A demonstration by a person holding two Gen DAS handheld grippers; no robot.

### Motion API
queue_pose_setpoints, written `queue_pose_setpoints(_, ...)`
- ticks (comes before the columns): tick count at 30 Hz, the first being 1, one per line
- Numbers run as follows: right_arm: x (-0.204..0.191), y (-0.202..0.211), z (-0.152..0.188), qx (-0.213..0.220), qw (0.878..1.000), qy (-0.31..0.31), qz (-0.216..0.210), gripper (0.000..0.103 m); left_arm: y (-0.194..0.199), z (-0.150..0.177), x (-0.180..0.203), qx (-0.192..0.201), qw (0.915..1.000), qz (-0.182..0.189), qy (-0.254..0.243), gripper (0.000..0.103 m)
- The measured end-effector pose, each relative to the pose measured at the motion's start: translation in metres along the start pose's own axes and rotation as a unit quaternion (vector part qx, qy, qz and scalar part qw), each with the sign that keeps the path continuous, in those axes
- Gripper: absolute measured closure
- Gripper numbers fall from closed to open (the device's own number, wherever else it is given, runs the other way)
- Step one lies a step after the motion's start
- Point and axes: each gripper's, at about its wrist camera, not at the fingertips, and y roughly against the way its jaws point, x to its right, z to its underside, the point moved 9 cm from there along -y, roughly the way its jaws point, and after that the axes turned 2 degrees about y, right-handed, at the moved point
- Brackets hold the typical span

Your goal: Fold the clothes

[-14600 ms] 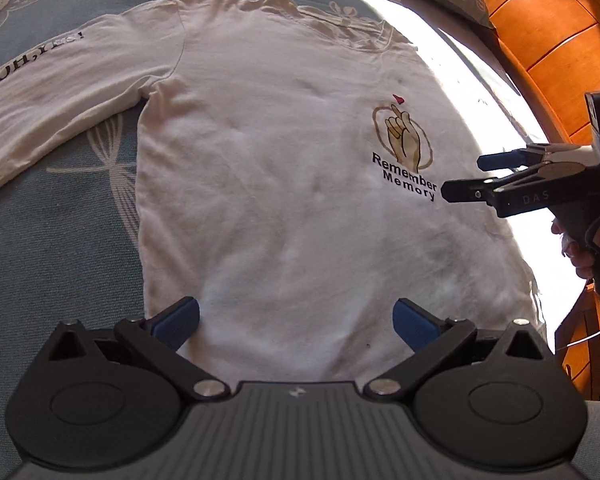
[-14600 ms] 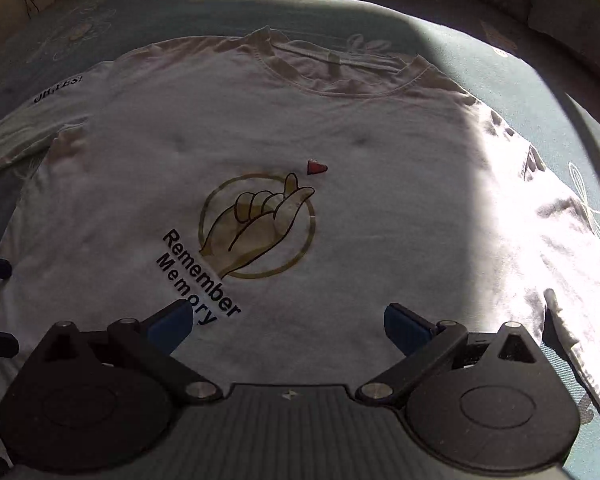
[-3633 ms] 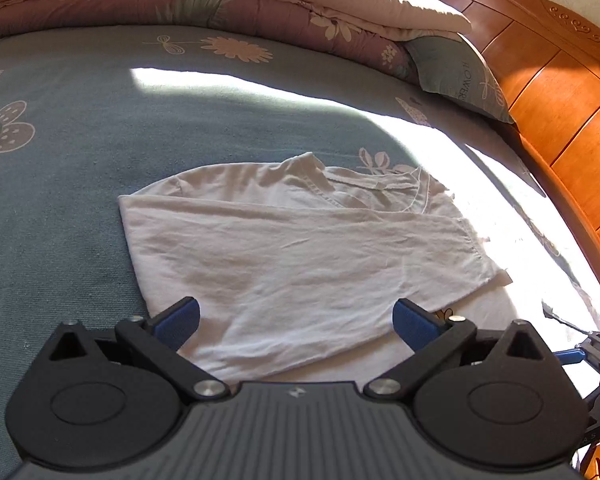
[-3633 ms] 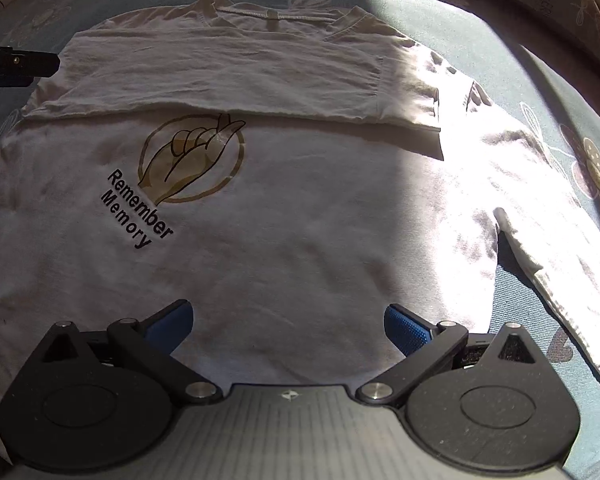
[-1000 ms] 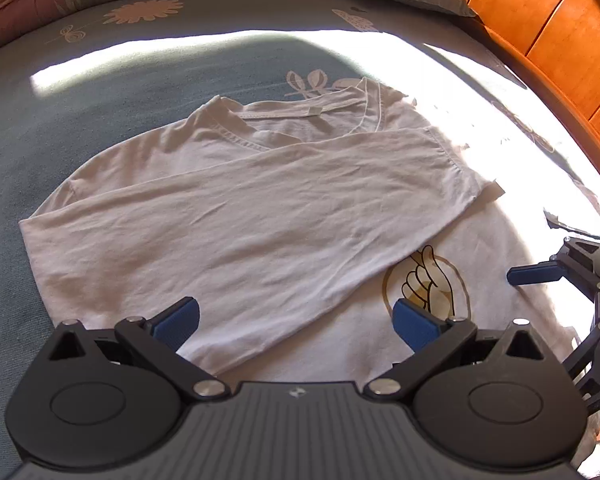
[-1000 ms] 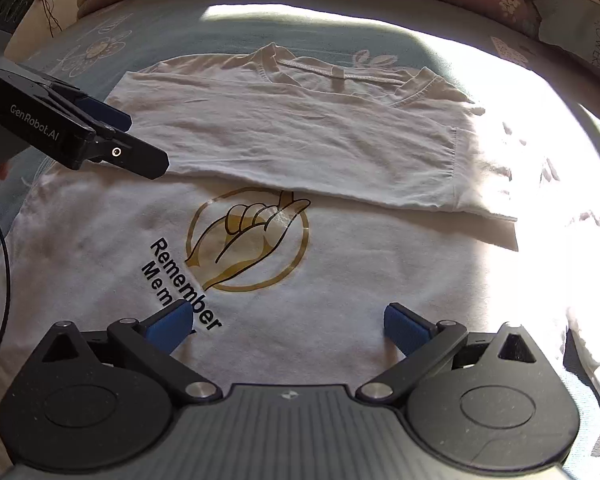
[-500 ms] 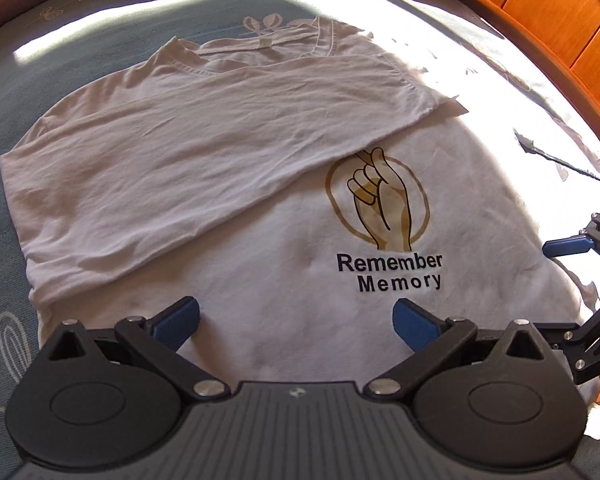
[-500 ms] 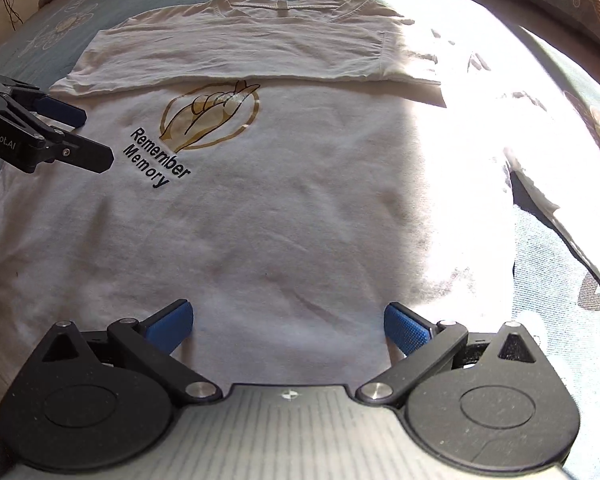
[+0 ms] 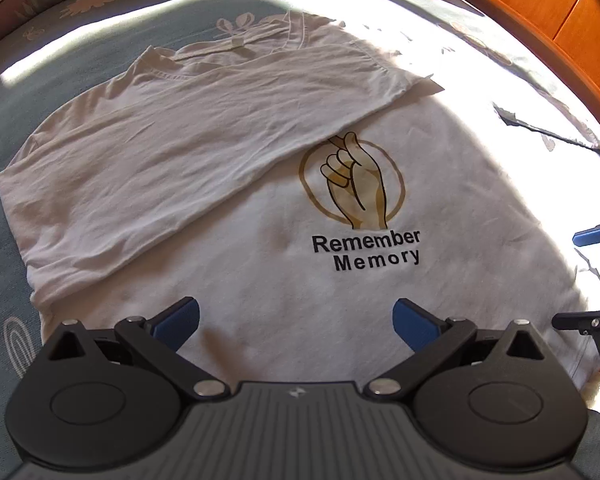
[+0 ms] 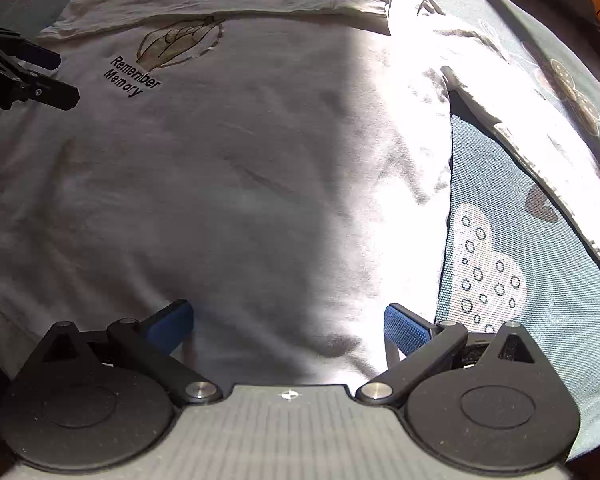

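Two grippers of mine, the left gripper (image 9: 296,320) and the right gripper (image 10: 286,322), hover with jaws spread wide and empty over the lower part of a white long-sleeved shirt (image 9: 260,280) lying flat on a blue floral bedspread (image 10: 500,240), one sleeve (image 9: 172,148) folded across its chest.

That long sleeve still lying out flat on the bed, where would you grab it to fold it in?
Grip the unfolded sleeve near its cuff end, coming from its outer side with the open right gripper. It lies flat, angled away from the shirt body, so the free end probably swings over easiest, like the folded sleeve.
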Motion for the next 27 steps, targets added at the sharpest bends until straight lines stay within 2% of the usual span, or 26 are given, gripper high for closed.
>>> queue_pose_setpoints(2, -0.008, 0.004, -0.011, 0.020, 1.000, 0.017, -0.003, 0.000, -0.002, -0.006, 0.007, 0.002, 1.0000, 0.004, -0.005, 0.001)
queue_pose_setpoints(4, -0.014, -0.002, -0.016, 0.015, 1.000, 0.013, -0.019, 0.000, -0.003, -0.013, 0.013, 0.005, 0.9999, 0.008, -0.009, 0.001)
queue_pose_setpoints(6, -0.012, -0.009, -0.011, 0.002, 1.000, -0.013, -0.025, 0.000, -0.004, -0.020, 0.019, 0.010, 0.9999, 0.011, -0.006, 0.001)
queue_pose_setpoints(10, -0.002, -0.003, -0.011, 0.006, 0.999, -0.037, -0.024, 0.000, -0.008, -0.036, 0.026, 0.020, 0.9994, 0.020, 0.018, 0.001)
queue_pose_setpoints(13, 0.028, 0.005, -0.027, 0.042, 0.997, -0.065, -0.011, 0.000, -0.015, -0.047, 0.028, 0.021, 0.9990, 0.021, 0.034, 0.001)
queue_pose_setpoints(16, 0.079, 0.006, -0.057, 0.087, 0.991, -0.094, 0.041, 0.000, -0.021, -0.060, 0.032, 0.027, 0.9993, 0.009, 0.024, 0.001)
queue_pose_setpoints(21, 0.160, 0.002, -0.115, 0.165, 0.966, -0.158, 0.120, 0.000, -0.031, -0.079, 0.045, 0.028, 0.9996, 0.004, 0.002, 0.001)
queue_pose_setpoints(23, 0.194, -0.007, -0.128, 0.178, 0.955, -0.182, 0.151, 0.000, -0.035, -0.085, 0.051, 0.024, 0.9997, 0.009, 0.002, 0.001)
queue_pose_setpoints(25, 0.218, -0.023, -0.127, 0.162, 0.950, -0.209, 0.165, 0.000, -0.040, -0.091, 0.058, 0.021, 0.9997, 0.013, 0.003, 0.001)
queue_pose_setpoints(27, 0.231, -0.036, -0.114, 0.142, 0.950, -0.229, 0.160, 0.000, -0.044, -0.095, 0.064, 0.018, 0.9997, 0.017, 0.003, 0.001)
